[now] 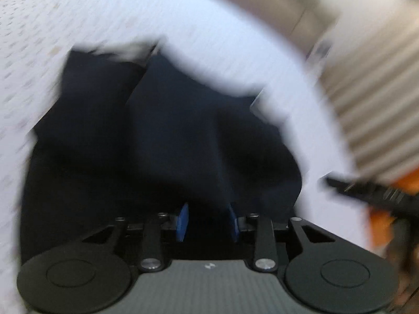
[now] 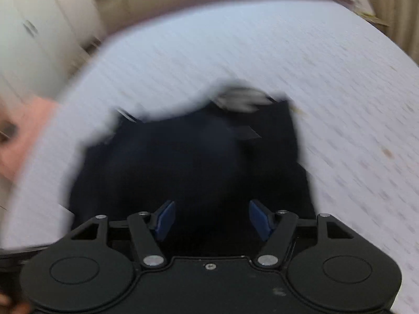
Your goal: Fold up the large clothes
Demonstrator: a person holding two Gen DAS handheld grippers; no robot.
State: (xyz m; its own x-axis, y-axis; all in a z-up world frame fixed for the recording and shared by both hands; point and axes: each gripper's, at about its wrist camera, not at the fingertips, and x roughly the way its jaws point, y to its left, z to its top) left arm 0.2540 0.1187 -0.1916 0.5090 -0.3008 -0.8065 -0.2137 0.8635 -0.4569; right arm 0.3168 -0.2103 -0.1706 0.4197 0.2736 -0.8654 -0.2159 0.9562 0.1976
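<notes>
A dark navy garment (image 1: pixel 170 136) lies crumpled on a white patterned bed sheet (image 1: pixel 183 26). In the left wrist view my left gripper (image 1: pixel 208 221) sits low over the cloth, its blue pads (image 1: pixel 182 221) a moderate gap apart with dark fabric between them; blur hides whether they pinch it. In the right wrist view the same garment (image 2: pixel 196 162) fills the centre, with a pale label (image 2: pixel 241 98) at its far edge. My right gripper (image 2: pixel 212 219) is open, its blue pads (image 2: pixel 165 218) wide apart just above the cloth. Both views are motion-blurred.
The white sheet (image 2: pixel 327 78) spreads right and beyond the garment. A ribbed beige curtain or wall (image 1: pixel 371 91) stands at the right. Pale cabinets (image 2: pixel 39 39) are at the left. The other gripper's black and orange body (image 1: pixel 379 196) shows at the right edge.
</notes>
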